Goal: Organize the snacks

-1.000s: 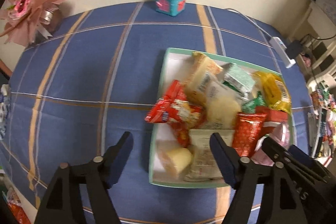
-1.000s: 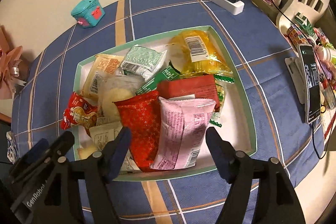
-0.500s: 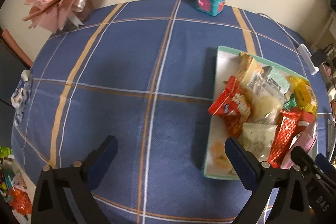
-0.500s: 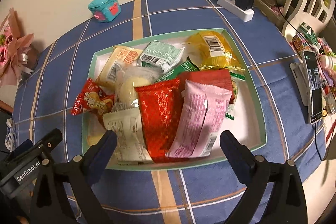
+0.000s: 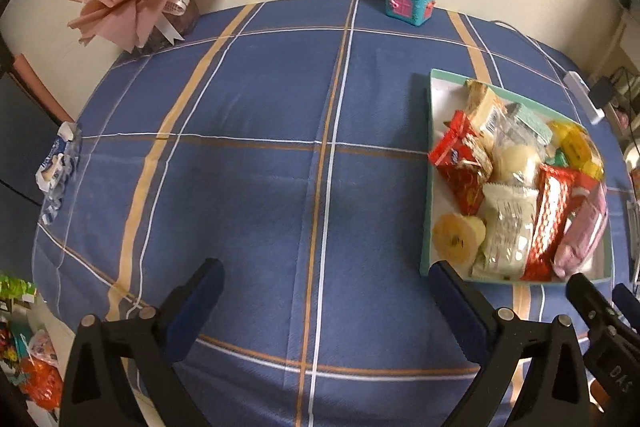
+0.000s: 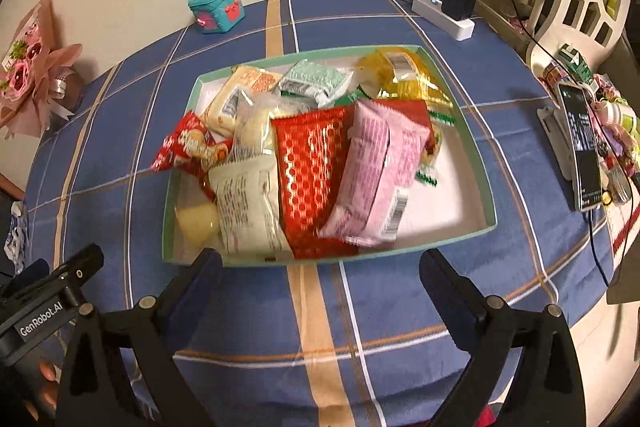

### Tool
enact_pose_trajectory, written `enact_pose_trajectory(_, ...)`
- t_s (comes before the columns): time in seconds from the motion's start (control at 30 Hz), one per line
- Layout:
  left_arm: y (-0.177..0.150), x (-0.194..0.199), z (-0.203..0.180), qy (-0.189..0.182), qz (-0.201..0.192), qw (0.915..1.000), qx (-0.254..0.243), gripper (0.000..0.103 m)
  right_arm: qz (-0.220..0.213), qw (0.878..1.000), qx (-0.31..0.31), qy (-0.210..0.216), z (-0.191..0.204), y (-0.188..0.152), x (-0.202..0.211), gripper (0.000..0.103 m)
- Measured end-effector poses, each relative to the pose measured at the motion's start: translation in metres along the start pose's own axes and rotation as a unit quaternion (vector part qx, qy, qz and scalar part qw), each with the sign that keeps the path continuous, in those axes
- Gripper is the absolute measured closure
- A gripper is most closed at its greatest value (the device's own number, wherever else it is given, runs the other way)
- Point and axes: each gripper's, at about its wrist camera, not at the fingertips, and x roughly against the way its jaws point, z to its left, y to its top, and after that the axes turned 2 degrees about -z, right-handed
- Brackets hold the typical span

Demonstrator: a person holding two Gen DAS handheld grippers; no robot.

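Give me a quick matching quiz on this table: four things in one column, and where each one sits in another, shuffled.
1. pink packet
2. teal toy box
3. phone
4. flower bouquet

A. far edge of the table, by the wall
B. table's left edge
C. inside the snack tray
D. propped on a stand right of the tray

Pairs: 1-C, 2-A, 3-D, 4-B

Shallow mint-green cardboard tray [image 6: 476, 155] of wrapped snacks is sitting on the blue checked desk [image 6: 400, 291].
The right gripper [image 6: 320, 267] is hovering at the tray's near rim, its jaws standing wide with nothing between them, having just been opening.
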Motion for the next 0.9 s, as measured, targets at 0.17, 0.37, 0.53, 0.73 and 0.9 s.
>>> enact_pose_trajectory(0.17, -0.011, 0.007, -0.001, -0.011, -0.004, 0.9999, -0.012, 0.000, -0.001, 1.000, -0.001, 0.004, -0.002, -0.010, 0.003, 0.004)
enact_pose_trajectory(0.37, -0.014, 0.010, 0.001, -0.009, -0.007, 0.9999, -0.013, 0.000, -0.012, 1.000, 0.000, 0.007, -0.001, -0.008, 0.008, 0.004)
enact_pose_trajectory(0.53, -0.012, 0.013, 0.002, -0.009, -0.013, 0.9998, -0.011, 0.000, -0.015, 1.000, 0.005, 0.006, 0.002, -0.006, 0.009, 0.004)
enact_pose_trajectory(0.73, -0.012, 0.015, 0.002, -0.005, -0.017, 0.9998, -0.009, 0.000, -0.016, 1.000, 0.012, 0.005, 0.005, -0.006, 0.009, 0.004)
enact_pose_trajectory(0.9, -0.010, 0.016, 0.003, 0.002, -0.017, 0.9998, -0.004, 0.000, -0.017, 1.000, 0.013, 0.005, 0.006, -0.005, 0.010, 0.004)
